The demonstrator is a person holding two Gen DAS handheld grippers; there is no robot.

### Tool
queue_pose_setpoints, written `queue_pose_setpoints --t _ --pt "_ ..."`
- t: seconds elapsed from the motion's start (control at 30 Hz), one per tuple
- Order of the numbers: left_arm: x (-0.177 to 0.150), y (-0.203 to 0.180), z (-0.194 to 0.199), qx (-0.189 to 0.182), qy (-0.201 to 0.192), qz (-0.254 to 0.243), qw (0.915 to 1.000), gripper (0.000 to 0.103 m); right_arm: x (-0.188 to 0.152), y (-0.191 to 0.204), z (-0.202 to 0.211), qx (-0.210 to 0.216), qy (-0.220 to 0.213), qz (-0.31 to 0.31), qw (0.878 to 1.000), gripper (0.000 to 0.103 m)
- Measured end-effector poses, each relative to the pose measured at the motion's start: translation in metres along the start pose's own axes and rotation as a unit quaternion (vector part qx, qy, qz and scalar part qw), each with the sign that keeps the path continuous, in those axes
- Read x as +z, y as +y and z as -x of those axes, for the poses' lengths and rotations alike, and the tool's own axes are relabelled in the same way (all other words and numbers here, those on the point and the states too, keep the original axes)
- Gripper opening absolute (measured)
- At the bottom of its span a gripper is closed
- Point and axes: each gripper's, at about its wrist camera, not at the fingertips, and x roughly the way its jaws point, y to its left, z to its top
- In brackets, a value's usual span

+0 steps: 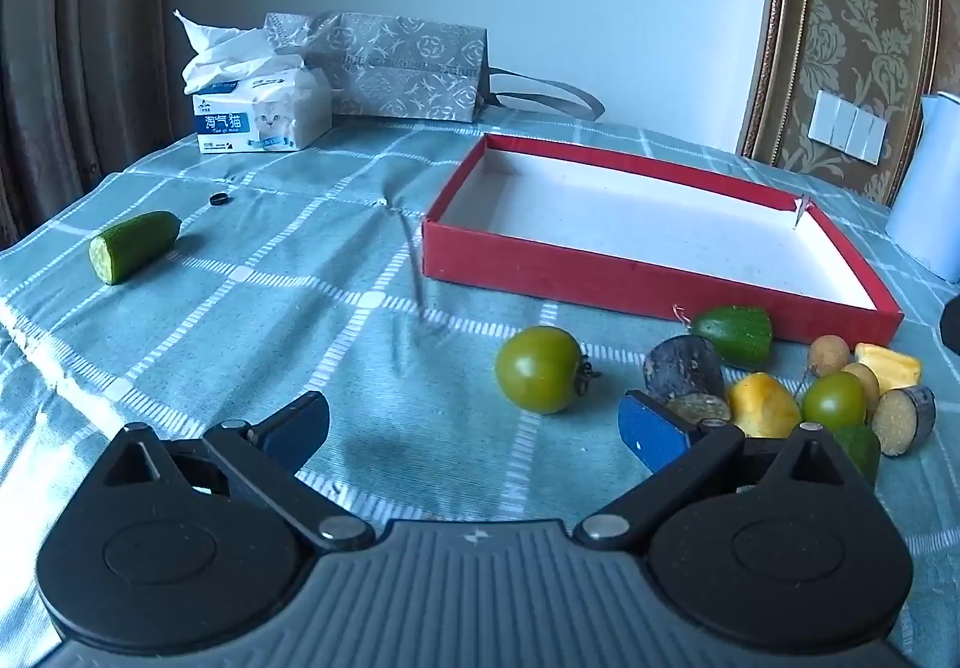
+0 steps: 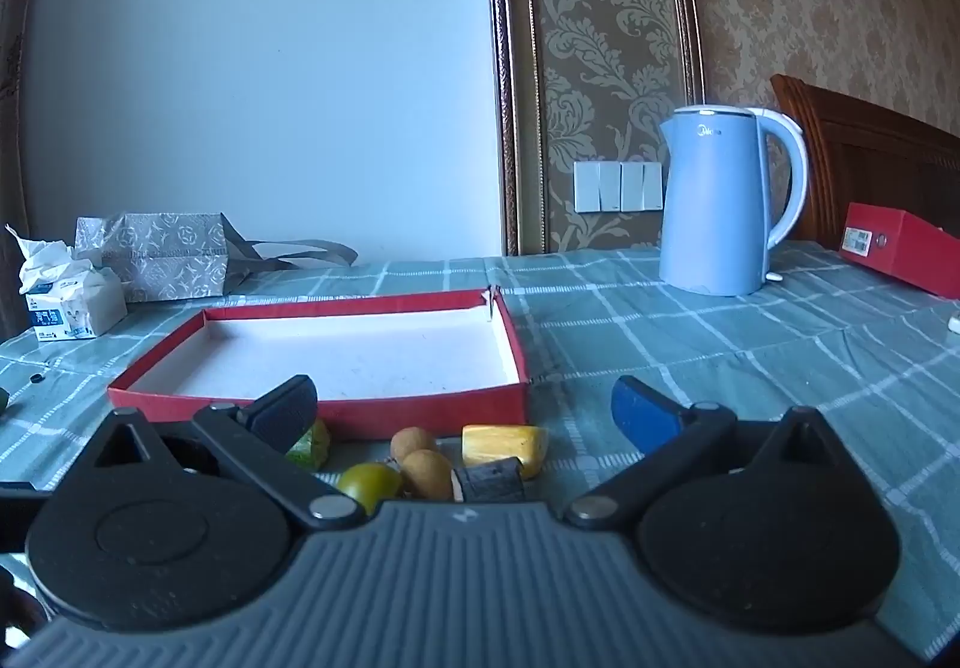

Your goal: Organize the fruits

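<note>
A shallow red tray (image 1: 600, 281) with a white, empty floor lies on the checked cloth; it also shows in the right wrist view (image 2: 420, 409). In the left wrist view a green tomato (image 1: 539, 368) sits in front of the tray, just ahead of my open left gripper (image 1: 474, 428). To its right lies a cluster: a cucumber piece (image 1: 735, 335), dark sugarcane pieces (image 1: 681, 368), yellow chunks (image 1: 762, 404), longans (image 1: 829, 355) and a second green tomato (image 1: 834, 399). A lone cucumber piece (image 1: 135, 245) lies far left. My right gripper (image 2: 465, 416) is open above the cluster (image 2: 420, 467).
A tissue pack (image 1: 264, 119) and a grey patterned bag (image 1: 408, 68) stand at the back left. A blue kettle (image 2: 720, 200) stands at the back right, and a red box (image 2: 906, 248) lies at the far right edge. A small black ring (image 1: 219, 198) lies on the cloth.
</note>
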Motion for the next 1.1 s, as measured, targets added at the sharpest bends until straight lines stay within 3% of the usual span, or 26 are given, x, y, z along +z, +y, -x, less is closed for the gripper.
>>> queue_pose_setpoints --t 0.1,0.23,0.3,0.43,0.57,0.9,1.1 --pt "0.001 0.004 0.000 -0.003 -0.007 0.004 1.0000 0.103 -0.002 0.000 -0.001 -0.001 0.001 0.001 1.000 0.103" --pt "0.001 0.002 0.002 0.024 -0.046 -0.005 0.9987 0.103 -0.004 0.005 0.000 -0.005 -0.013 0.014 1.000 0.103" --pt "0.001 0.001 -0.002 0.033 -0.035 -0.008 0.9988 0.103 -0.005 0.006 -0.001 -0.008 -0.014 0.020 1.000 0.103" --pt "0.000 0.006 -0.010 0.016 -0.003 -0.001 0.9999 0.103 -0.007 0.005 -0.004 -0.012 -0.002 0.014 1.000 0.103" --pt "-0.001 0.008 -0.011 0.014 0.000 0.005 0.9999 0.103 -0.010 0.002 -0.007 -0.014 0.005 0.011 1.000 0.103" --pt "-0.004 -0.002 0.019 0.030 -0.087 -0.017 0.9956 0.103 -0.008 -0.002 -0.002 -0.014 -0.007 0.000 1.000 0.103" --pt "-0.004 -0.002 0.020 0.033 -0.091 -0.015 0.9952 0.103 -0.007 -0.003 -0.001 -0.014 -0.009 -0.001 1.000 0.103"
